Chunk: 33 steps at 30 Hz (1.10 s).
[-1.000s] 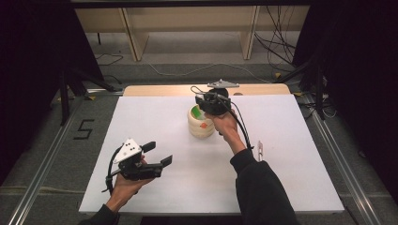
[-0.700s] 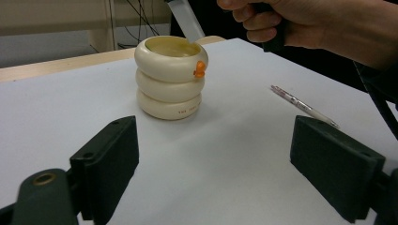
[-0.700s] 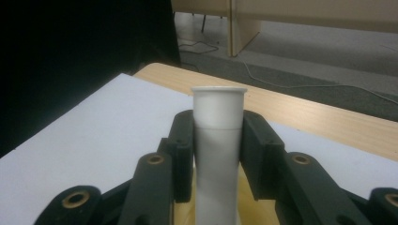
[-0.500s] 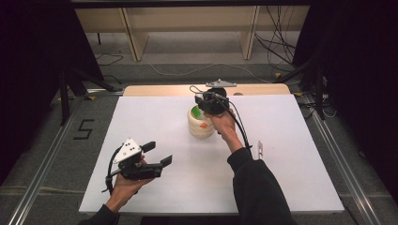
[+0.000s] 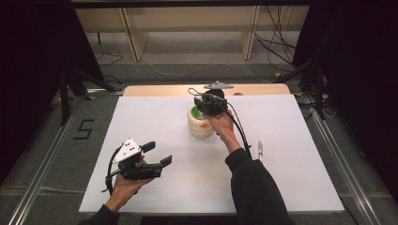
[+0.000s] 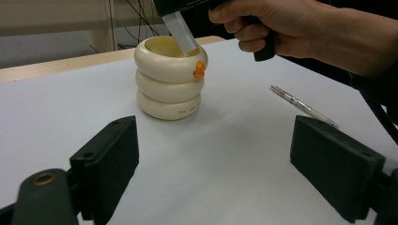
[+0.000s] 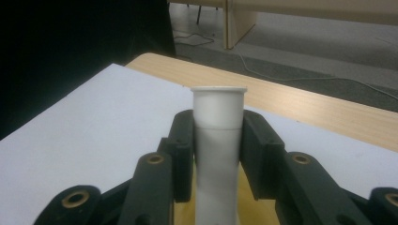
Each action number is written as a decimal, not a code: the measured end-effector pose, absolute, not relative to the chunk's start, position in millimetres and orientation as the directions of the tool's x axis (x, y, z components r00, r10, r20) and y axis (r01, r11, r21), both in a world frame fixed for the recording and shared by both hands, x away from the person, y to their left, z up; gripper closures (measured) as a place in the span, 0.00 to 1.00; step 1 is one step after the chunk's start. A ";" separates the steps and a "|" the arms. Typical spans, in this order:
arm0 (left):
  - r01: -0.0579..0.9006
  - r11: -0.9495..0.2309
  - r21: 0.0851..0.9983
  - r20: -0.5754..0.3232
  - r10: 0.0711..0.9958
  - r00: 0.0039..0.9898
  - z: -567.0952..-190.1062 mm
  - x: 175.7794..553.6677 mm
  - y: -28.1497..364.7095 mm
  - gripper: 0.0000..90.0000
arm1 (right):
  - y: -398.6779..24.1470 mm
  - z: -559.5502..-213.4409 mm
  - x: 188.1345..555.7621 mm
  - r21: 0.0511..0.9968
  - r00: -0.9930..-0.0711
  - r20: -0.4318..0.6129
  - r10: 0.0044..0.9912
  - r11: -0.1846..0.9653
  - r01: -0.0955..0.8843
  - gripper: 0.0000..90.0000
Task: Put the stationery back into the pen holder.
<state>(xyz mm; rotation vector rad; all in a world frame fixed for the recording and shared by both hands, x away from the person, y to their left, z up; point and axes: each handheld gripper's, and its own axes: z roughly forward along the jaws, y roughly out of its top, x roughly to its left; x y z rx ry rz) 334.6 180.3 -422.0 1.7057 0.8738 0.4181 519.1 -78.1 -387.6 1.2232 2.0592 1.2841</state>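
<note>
White tube [image 7: 217,140] clamped between right gripper [image 7: 217,154] fingers [image 7: 184,154]; lower end in holder [image 6: 170,79].

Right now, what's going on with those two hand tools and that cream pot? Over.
Right gripper shut on white tube, lowering into cream pot. Left gripper open, idle. Pen lies aside.

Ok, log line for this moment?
right gripper: shut on white tube | tube end in cream ringed holder | left gripper: open, idle

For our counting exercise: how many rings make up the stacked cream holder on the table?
3: the rings of the cream holder sit one upon another, bottom, middle and top; the top one bears an orange knob.
</note>
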 end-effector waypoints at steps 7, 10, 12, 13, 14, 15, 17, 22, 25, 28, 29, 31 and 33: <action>0.338 -0.108 0.935 -0.155 0.732 0.663 -422.2 334.6 180.3 0.17 | -77.3 -389.8 518.6 0.865 -0.526 0.087 0.846 0.197 0.461 0.75; 0.337 -0.108 0.935 -0.154 0.732 0.663 -422.1 334.6 180.4 0.17 | -77.5 -390.7 519.1 0.865 -0.525 0.088 0.846 0.197 0.462 0.75; 0.338 -0.109 0.935 -0.155 0.732 0.664 -422.2 334.6 180.4 0.17 | -77.8 -391.1 519.3 0.863 -0.523 0.088 0.847 0.197 0.465 0.75; 0.339 -0.109 0.935 -0.155 0.732 0.664 -422.3 334.7 180.3 0.17 | -78.1 -391.3 519.5 0.863 -0.523 0.090 0.848 0.196 0.465 0.75; 0.339 -0.110 0.934 -0.155 0.732 0.664 -422.3 334.7 180.3 0.17 | -78.3 -391.4 519.5 0.862 -0.520 0.089 0.850 0.196 0.468 0.75; 0.338 -0.110 0.935 -0.154 0.732 0.664 -422.3 334.6 180.3 0.17 | -78.4 -391.9 519.8 0.864 -0.521 0.090 0.849 0.193 0.465 0.75; 0.338 -0.109 0.935 -0.155 0.731 0.664 -422.1 334.5 180.3 0.17 | -78.8 -392.8 519.9 0.863 -0.520 0.090 0.849 0.195 0.466 0.75; 0.336 -0.114 0.935 -0.150 0.730 0.667 -422.1 334.3 179.9 0.17 | -78.7 -397.2 520.6 0.858 -0.515 0.090 0.852 0.196 0.475 0.75; 0.338 -0.113 0.934 -0.152 0.730 0.666 -422.5 334.6 180.2 0.17 | -78.5 -399.1 520.9 0.858 -0.518 0.084 0.851 0.203 0.472 0.75; 0.337 -0.110 0.935 -0.154 0.731 0.665 -422.3 334.5 180.5 0.17 | -79.0 -399.7 520.6 0.852 -0.515 0.090 0.853 0.201 0.482 0.75; 0.336 -0.109 0.935 -0.153 0.731 0.664 -422.1 334.3 180.4 0.17 | -78.9 -400.0 520.5 0.852 -0.516 0.092 0.852 0.200 0.483 0.75; 0.336 -0.112 0.935 -0.152 0.730 0.666 -422.1 334.2 180.0 0.17 | -78.0 -401.6 520.0 0.849 -0.520 0.099 0.848 0.201 0.488 0.74; 0.334 -0.111 0.936 -0.151 0.731 0.665 -422.2 334.1 179.5 0.17 | -77.9 -402.2 518.6 0.845 -0.518 0.102 0.849 0.201 0.496 0.64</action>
